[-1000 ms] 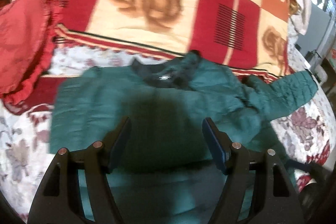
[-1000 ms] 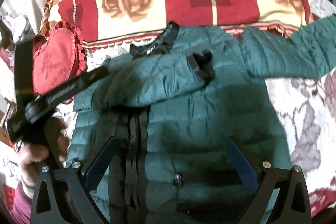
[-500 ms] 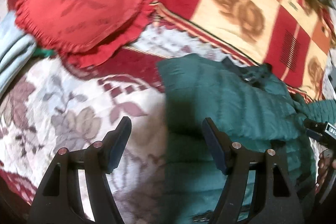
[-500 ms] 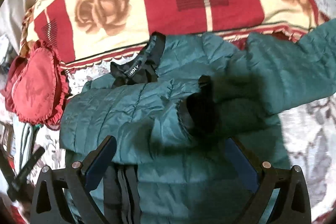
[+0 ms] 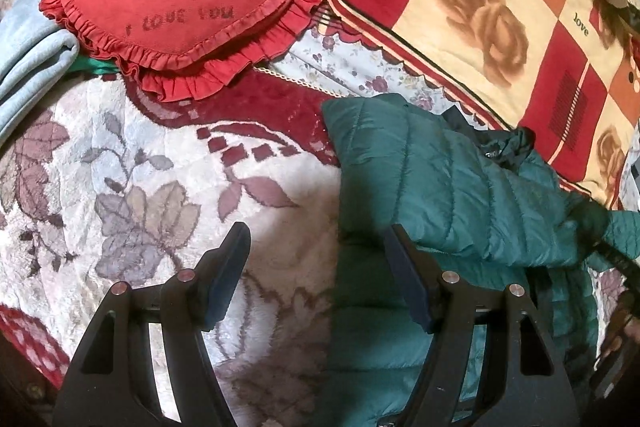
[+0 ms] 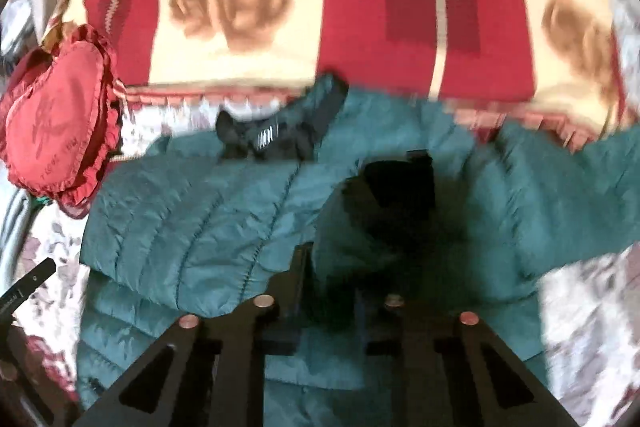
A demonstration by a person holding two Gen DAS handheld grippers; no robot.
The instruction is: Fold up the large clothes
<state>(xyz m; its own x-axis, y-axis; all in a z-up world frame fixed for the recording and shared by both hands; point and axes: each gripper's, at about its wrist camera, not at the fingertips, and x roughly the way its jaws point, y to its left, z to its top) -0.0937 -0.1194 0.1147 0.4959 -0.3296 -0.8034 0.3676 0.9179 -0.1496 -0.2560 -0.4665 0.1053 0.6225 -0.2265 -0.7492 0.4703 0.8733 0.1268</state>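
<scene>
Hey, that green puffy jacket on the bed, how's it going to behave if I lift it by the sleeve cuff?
The jacket will probably flop and drape: its folded sleeve already sags over the body. The quilted padding suggests it's light but springy, so folds may puff open. The shiny shell looks slippery.

Teal quilted jacket [image 6: 224,219] lies flat, one sleeve apparently folded across.

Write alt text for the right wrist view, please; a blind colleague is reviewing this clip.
The right gripper is shut on a fold of the green puffer jacket, which lies spread on a floral bedspread. A red heart-shaped cushion sits at left, and a red-and-cream rose-print blanket lies beyond the collar. The picture is motion-blurred.
</scene>
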